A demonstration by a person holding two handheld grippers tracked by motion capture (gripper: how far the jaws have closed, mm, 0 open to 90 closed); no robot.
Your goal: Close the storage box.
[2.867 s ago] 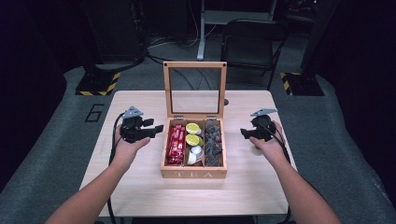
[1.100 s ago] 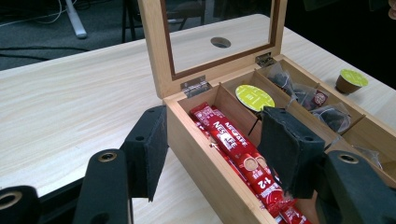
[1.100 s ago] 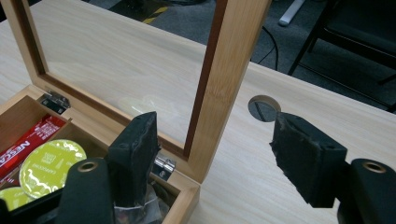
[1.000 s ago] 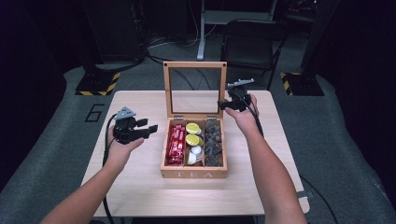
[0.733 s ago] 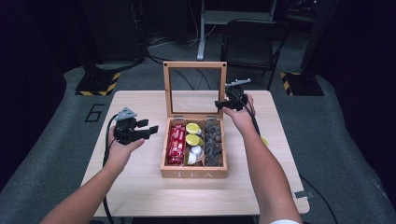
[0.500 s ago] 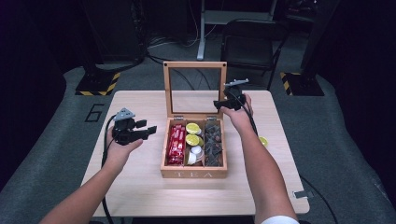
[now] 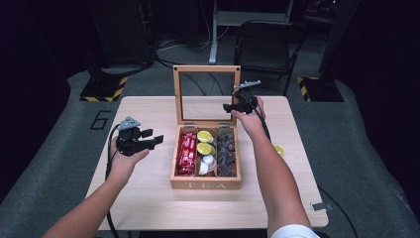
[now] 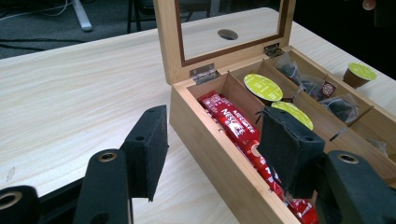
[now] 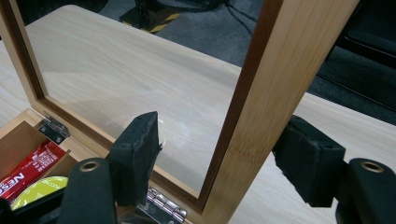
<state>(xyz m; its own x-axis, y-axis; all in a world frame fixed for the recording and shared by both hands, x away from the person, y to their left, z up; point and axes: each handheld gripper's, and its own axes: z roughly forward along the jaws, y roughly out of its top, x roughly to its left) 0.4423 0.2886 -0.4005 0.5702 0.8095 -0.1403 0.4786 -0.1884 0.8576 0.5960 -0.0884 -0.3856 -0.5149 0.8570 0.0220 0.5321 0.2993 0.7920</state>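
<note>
Straddling the lid (image 9: 261,107), seemingly untouched, right tongs (image 9: 224,154) gape; left tongs (image 8: 219,158) wide over table (image 7: 148,203).

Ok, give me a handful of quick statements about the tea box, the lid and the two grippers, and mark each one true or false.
1. The wooden tea box has its glass-paned lid standing upright. True.
2. The right gripper has the lid's side frame between its jaws. True.
3. The left gripper holds a red Nescafe stick. False: its jaws are empty, beside the box.
4. The green-topped capsules sit in the middle compartment. True.
5. The red sticks lie in the right-hand compartment in the high view. False: they fill the left one.
6. No capsule lies outside the box. False: one green-topped capsule rests on the pale wooden table.
</note>
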